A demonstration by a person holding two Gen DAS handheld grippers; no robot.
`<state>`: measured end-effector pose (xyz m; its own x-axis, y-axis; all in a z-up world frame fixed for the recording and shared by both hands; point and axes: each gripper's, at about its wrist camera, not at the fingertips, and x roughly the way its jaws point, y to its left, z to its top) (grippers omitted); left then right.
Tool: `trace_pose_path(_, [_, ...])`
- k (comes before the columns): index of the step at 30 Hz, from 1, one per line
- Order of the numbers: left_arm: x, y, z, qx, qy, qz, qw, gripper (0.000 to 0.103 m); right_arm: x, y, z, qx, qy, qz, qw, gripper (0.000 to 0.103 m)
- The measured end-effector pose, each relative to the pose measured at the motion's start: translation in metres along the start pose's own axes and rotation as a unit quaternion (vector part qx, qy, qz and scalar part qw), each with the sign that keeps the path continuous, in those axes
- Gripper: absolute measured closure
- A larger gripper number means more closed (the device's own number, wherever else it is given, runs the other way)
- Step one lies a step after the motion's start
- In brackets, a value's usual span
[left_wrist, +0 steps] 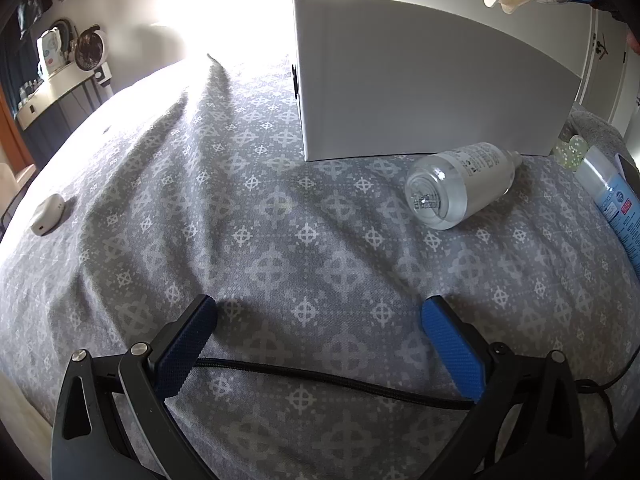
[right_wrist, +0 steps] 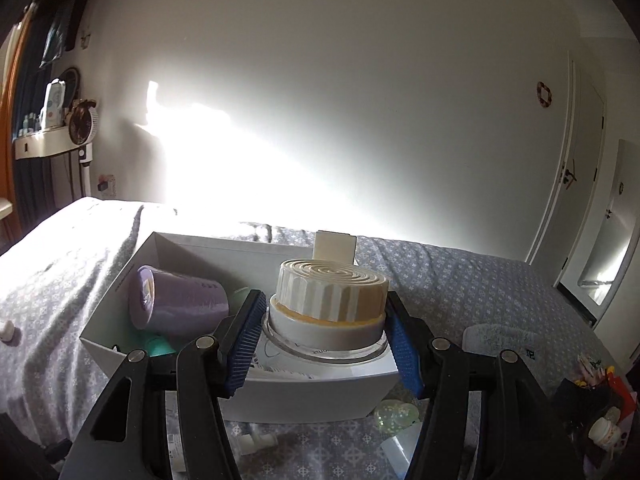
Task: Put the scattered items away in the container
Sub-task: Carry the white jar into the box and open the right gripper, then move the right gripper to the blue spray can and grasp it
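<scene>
Left gripper point(left_wrist: 319, 314) frame: black plastic arms, triangular cut-outs, silver round pivot screws.
Left gripper fingers point(left_wrist: 452, 350): flat blue pads, fine knurled texture, black backing.
Cable point(left_wrist: 320, 376): black, braided, running across behind the left pads.
Right gripper point(right_wrist: 324, 340) frame: matching black arms, silver pivot screws.
Right gripper fingers point(right_wrist: 244, 344): blue ribbed pads, black-edged.

Left tool point(left_wrist: 320, 316) open above the bed point(left_wrist: 280, 220)

A clear bottle point(left_wrist: 460, 184) lies beside the white box point(left_wrist: 420, 80); a tube point(left_wrist: 612, 196), perhaps, sits right.
</scene>
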<state>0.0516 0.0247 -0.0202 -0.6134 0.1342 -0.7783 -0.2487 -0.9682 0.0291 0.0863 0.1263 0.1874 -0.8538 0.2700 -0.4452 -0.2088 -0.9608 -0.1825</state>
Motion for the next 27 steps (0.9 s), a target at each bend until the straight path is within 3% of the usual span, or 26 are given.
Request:
trace_pose_path(9, [-0.001, 0.001, 0.0, 0.0, 0.0, 0.0, 1.0, 0.0, 0.06, 0.03, -0.005, -0.055, 0.058, 0.0, 0.997, 0.045])
trace_pose_path(10, [-0.001, 0.001, 0.001, 0.0, 0.0, 0.0, 1.0, 0.0, 0.057, 0.03, -0.007, -0.055, 0.055, -0.006, 0.997, 0.042])
trace_pose_path(13, [-0.001, 0.0, 0.001, 0.0, 0.0, 0.0, 1.0, 0.0, 0.038, 0.024, -0.014, -0.052, 0.034, -0.027, 0.998, 0.013])
trace_pose_path(14, [-0.001, 0.0, 0.0, 0.0, 0.0, 0.0, 1.0, 0.0, 0.03, 0.02, -0.018, -0.047, 0.028, -0.036, 0.998, 0.008])
trace_pose_path(16, [-0.001, 0.0, 0.0, 0.0, 0.0, 0.0, 1.0, 0.0, 0.015, 0.008, -0.028, -0.035, 0.038, -0.054, 0.997, 0.007])
trace_pose_path(20, [-0.001, 0.0, 0.0, -0.001, -0.001, 0.001, 1.0, 0.0, -0.001, -0.019, -0.062, -0.038, 0.098, -0.086, 0.991, 0.006])
trace_pose_path(23, [-0.002, -0.001, 0.0, -0.001, -0.001, 0.001, 1.0, 0.0, 0.003, -0.032, -0.094, -0.076, 0.165, -0.123, 0.976, 0.006])
trace_pose_path(27, [-0.002, -0.001, 0.0, -0.001, -0.001, 0.001, 1.0, 0.0, 0.016, -0.06, -0.127, -0.073, 0.248, -0.126, 0.958, 0.006])
